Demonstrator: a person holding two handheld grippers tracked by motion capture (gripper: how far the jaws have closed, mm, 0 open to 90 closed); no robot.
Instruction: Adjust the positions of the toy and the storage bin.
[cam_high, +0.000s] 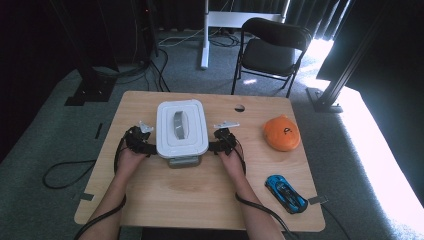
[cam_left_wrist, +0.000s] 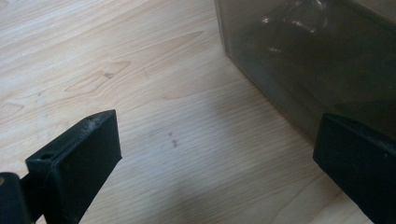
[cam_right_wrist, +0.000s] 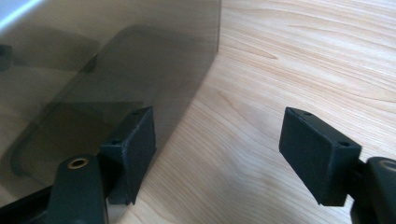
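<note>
Pale wooden tabletop (cam_high: 200, 195) fills the lower middle of the high view, standing on grey carpet in a dark-curtained room. Nearest the bottom edge, the person's two forearms come up onto it. At lower right lies a small blue toy car (cam_high: 285, 193), well apart from the hands. Farther up, the left gripper (cam_high: 141, 142) sits just left of centre and the right gripper (cam_high: 223, 142) just right of centre, one on each side of a rectangular smoky translucent plastic box (cam_high: 183, 161) closed by a white lid (cam_high: 182, 127) with a grey handle.

From the left gripper view, its black jaws stand wide apart over bare wood, the box's dark wall (cam_left_wrist: 317, 60) at upper right, close to the right-hand jaw; whether they touch cannot be told. From the right gripper view, its jaws also stand apart, the left-hand one against or just beside the box's tinted wall (cam_right_wrist: 116, 70).

Right of the box rests an orange rounded soft object (cam_high: 281, 133). Beyond the table's far edge stands a black folding chair (cam_high: 272, 47).
</note>
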